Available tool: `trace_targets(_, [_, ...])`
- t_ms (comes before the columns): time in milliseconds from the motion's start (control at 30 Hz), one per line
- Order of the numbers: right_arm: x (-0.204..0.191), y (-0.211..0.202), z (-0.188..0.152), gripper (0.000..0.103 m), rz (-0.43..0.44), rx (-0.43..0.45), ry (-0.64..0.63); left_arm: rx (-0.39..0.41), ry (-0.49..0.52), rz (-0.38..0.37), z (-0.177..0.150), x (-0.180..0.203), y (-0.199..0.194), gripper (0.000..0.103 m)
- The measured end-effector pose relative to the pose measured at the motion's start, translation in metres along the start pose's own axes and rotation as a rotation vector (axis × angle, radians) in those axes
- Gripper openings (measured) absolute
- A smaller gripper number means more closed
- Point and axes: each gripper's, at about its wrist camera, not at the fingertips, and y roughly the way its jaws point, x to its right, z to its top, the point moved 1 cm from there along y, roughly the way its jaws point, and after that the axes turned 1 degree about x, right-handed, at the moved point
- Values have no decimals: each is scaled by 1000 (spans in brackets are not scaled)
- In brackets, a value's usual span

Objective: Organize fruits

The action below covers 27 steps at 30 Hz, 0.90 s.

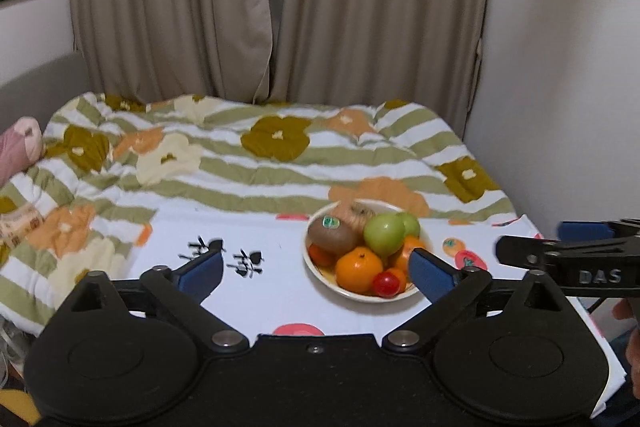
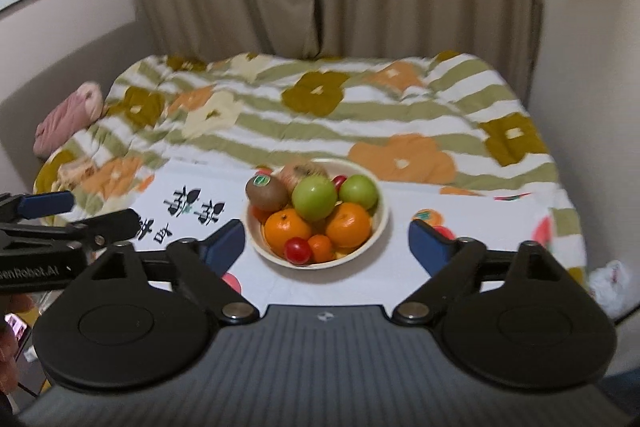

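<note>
Cream bowl point(image 2: 378, 223) heaped with fruit – kiwi point(image 2: 266, 193), green apples point(image 2: 314, 198), oranges point(image 2: 287, 226). Left gripper point(image 1: 316, 273) and right gripper point(image 2: 326, 241) spread wide, empty, above the bowl's near side.

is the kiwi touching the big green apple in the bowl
Touching. In the right wrist view the kiwi and the big green apple press side by side in the bowl, with no gap visible between them.

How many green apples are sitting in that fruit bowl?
2. One green apple sits mid-bowl, behind the oranges; the other green apple lies right of it by the bowl rim. More may hide under the pile.
</note>
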Motion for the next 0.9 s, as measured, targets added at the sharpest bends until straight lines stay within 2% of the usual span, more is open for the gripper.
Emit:
trace_targets(233, [-3,-56,-4,103,-104,16,34,17,47,21,8,-6,-35,103])
trace_targets(433, [-7,-82,-21,103,-156,-6,55,11,60,32,1,-12,-51,103])
trace_targets(600, [-10,-92,-32,103,-187,-39,67,-15,49,39,-9,-16,-57,103])
trace_targets(900, [-15,-99,-34,103,-197,-18,68,-6,51,30,-15,-18,-64,103])
